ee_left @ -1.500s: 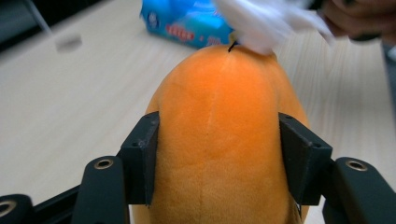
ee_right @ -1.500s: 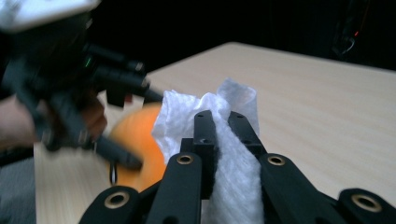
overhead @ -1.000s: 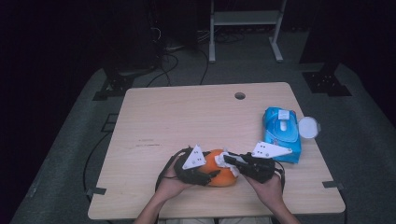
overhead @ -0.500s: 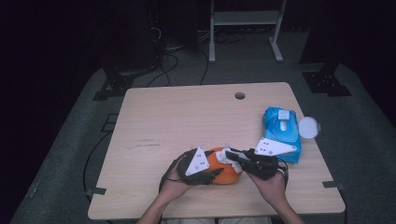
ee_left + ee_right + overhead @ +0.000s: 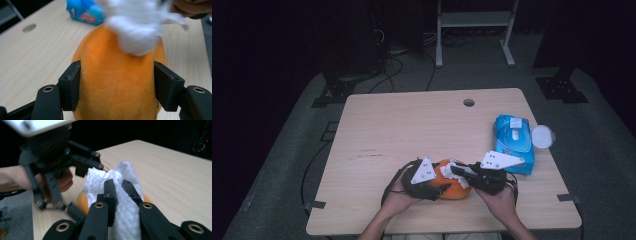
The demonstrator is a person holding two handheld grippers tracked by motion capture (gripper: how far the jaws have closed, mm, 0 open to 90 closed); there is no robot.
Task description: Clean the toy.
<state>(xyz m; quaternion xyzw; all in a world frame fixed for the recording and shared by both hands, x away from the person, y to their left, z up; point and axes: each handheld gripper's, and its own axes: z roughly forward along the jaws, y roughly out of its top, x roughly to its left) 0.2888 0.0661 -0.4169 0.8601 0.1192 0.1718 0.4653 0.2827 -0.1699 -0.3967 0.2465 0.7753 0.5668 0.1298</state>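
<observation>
Since a second ago the left gripper [image 5: 439,189] has shifted slightly and its jaws have just been opening around the orange plush toy [image 5: 453,184] near the worktop [image 5: 412,130]'s front edge, still clasping its sides. The right gripper [image 5: 119,185], jaws pinching a white wipe [image 5: 125,195], should rub with short strokes while the left steadies.

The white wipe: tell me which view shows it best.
The right gripper view: the white wipe sits sharp, pinched in the right gripper. The left gripper view shows it blurred on the orange plush toy; the high view shows a small white patch.
</observation>
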